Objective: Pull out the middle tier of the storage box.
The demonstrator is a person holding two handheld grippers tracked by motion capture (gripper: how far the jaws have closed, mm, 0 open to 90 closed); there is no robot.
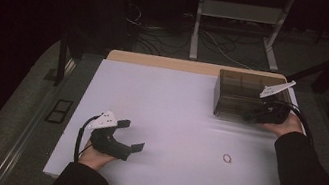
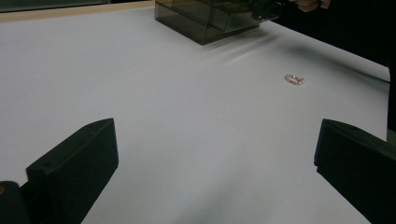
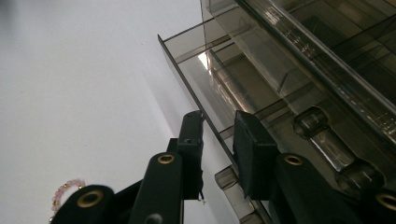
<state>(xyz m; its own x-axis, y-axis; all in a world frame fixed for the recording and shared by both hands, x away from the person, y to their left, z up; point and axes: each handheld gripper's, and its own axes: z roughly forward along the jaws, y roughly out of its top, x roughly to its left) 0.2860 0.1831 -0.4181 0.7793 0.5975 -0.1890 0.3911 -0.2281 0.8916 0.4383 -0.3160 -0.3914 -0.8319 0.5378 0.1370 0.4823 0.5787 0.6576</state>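
Observation:
A smoky see-through drawer box [image 1: 236,92] stands at the table's back right. My right gripper [image 1: 252,118] reaches level against its front. In the right gripper view the jaws [image 3: 219,135] straddle a thin drawer front panel, with a small clear handle [image 3: 229,179] low between them. The handle lies against the right jaw, a sliver of white table shows beside the left jaw, and the pads do not pinch it. A small pink bead ring [image 1: 227,158] lies on the table. My left gripper [image 1: 132,135] rests at the front left, wide open and empty.
The white table top [image 1: 166,103] has a wooden strip along its far edge. The bead ring [image 2: 294,79] lies far ahead of the left jaws, to their right, and low left of the right gripper [image 3: 65,191]. Desk legs and cables stand on the floor behind.

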